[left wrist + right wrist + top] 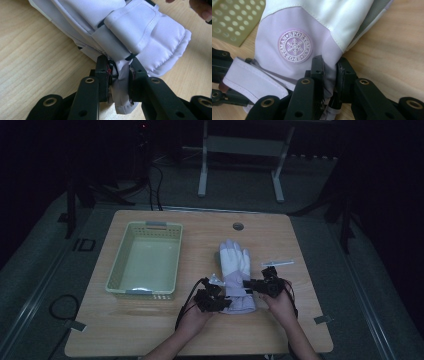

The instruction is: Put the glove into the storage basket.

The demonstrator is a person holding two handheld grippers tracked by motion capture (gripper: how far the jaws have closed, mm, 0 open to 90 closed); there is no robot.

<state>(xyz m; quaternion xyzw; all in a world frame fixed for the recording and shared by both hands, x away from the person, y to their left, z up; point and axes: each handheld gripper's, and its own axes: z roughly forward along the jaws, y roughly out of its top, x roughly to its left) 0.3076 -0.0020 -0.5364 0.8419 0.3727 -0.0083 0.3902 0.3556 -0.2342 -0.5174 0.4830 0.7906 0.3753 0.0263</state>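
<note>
Your left gripper pinches the glove cuff; your right gripper has its fingers clamped on its edge, on the tabletop.

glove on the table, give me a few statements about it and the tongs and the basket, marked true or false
1. The left tongs are shut on the glove at its cuff edge. True.
2. The right tongs stand open, clear of the glove. False: fabric of the glove is pinched between their jaws.
3. The glove lies inside the basket. False: it lies on the table, to the right of the basket in the high view.
4. The glove bears a round snowflake badge. True.
5. The glove's fingers point toward the person. False: they point away, with the cuff nearest the hands.
</note>
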